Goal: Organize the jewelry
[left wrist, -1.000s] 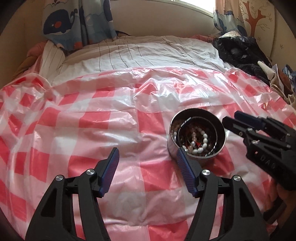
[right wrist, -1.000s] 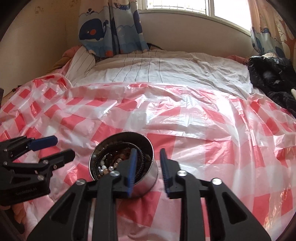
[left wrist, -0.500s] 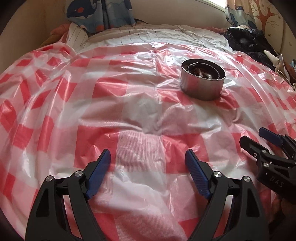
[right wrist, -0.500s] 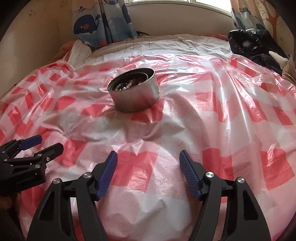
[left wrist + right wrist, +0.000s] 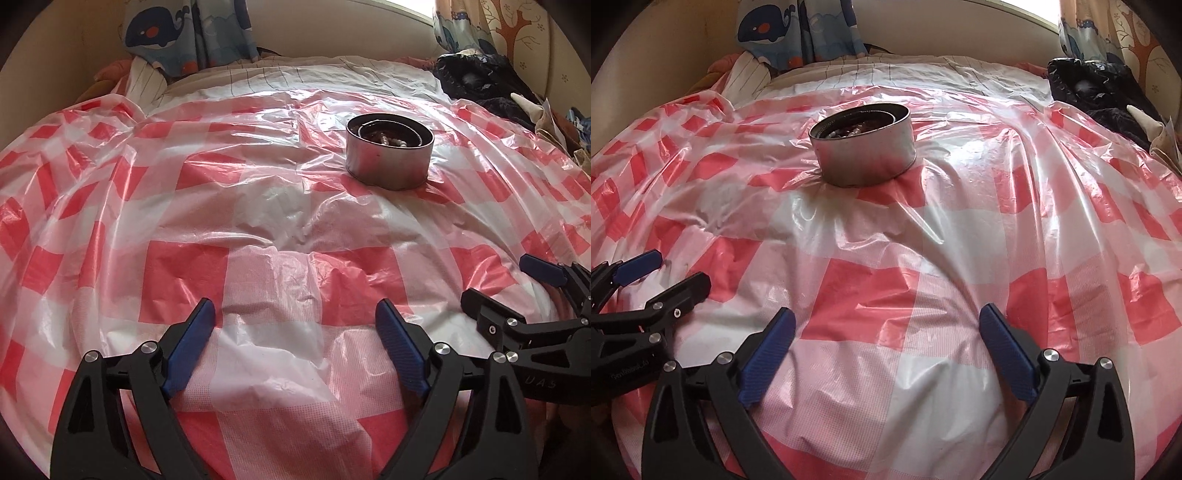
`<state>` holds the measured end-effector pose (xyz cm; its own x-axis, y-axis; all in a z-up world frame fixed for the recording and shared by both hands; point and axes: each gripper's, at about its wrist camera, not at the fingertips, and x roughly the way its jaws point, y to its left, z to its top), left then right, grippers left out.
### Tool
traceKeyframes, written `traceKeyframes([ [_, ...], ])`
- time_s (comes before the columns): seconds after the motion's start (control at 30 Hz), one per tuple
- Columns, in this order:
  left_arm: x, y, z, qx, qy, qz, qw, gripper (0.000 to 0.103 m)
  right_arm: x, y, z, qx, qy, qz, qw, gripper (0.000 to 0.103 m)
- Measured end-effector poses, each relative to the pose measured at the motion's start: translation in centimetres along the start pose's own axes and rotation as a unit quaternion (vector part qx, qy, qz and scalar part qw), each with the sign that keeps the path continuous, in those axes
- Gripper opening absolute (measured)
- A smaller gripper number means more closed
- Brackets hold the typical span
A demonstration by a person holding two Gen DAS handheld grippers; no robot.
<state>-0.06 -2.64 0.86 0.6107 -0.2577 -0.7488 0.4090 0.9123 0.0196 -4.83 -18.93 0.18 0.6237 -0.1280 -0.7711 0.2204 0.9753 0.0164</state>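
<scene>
A round metal tin stands on the red and white checked plastic sheet over the bed. Pearl and dark bead jewelry lies inside it. The tin also shows in the right wrist view, with beads just visible over its rim. My left gripper is open and empty, low over the sheet, well short of the tin. My right gripper is open and empty, also near the front of the sheet. Each gripper shows at the edge of the other's view, the right one and the left one.
A striped white sheet covers the far part of the bed. Dark clothes are piled at the far right. Whale-print curtains hang at the back wall.
Both grippers have pulled back from the tin toward the near edge of the bed. The right gripper, nearly shut over the tin a second ago, has opened wide. The tin stays put.
</scene>
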Motion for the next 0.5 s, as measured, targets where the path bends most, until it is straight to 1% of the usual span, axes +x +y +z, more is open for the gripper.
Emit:
traceKeyframes([
  [0.07, -0.15, 0.01, -0.13, 0.001, -0.003, 0.000, 1.0000, 0.087, -0.13, -0.09, -0.13, 0.002, -0.004, 0.002, 1.000, 0.095],
  [0.23, -0.24, 0.44, -0.22, -0.013, -0.006, -0.007, 0.9999, 0.095, -0.55, 0.04, -0.32, -0.003, -0.017, -0.005, 1.000, 0.095],
  [0.5, -0.25, 0.32, -0.31, -0.014, -0.005, -0.006, 0.9999, 0.095, -0.66, 0.06, -0.48, -0.002, -0.023, -0.009, 1.000, 0.095],
])
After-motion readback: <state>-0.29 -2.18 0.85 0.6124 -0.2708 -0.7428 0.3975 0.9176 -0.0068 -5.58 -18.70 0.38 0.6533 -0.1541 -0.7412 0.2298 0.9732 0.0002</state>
